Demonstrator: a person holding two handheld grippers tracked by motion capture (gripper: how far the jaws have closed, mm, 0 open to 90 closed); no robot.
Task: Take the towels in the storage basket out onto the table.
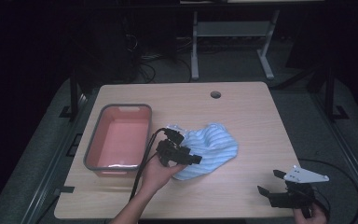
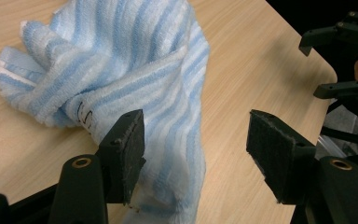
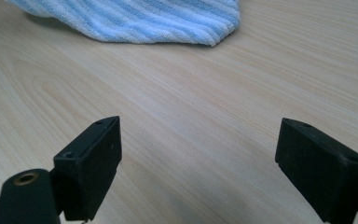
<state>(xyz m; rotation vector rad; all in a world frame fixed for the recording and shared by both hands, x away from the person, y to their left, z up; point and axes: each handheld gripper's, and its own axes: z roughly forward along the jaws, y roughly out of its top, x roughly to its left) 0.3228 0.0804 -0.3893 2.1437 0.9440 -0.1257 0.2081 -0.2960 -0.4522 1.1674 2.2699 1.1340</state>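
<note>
Striped blue-and-white towel [image 1: 209,148] lies crumpled on the light wooden table [image 1: 251,116], a little left of the table's middle and just to the right of a grey-rimmed pink tub [image 1: 119,138]. In the left gripper view the towel [image 2: 121,79] is bunched into thick folds, with a flatter flap running down toward the camera along the table [image 2: 256,70].

At the towel's left edge in the high view, the left gripper [image 1: 179,151] sits in the person's left hand [image 1: 156,175], which comes in from the bottom with a black cable trailing beside it. Its fingers [image 2: 126,154] are spread wide with nothing between them; the left finger sits over the towel's near flap, though I cannot tell whether it touches the cloth, and the right finger is over bare wood. The other gripper [image 2: 340,60] shows at the right edge of that view, off past the table's corner.

Well apart from the towel, near the table's front right corner, the right gripper [image 1: 272,182] is held in the person's right hand [image 1: 310,215], with a grey three-cornered plate on top. In the right gripper view its fingers [image 3: 93,158] are likewise wide apart and empty above bare table [image 3: 191,116], with the towel's edge [image 3: 144,21] lying farther ahead.
</note>
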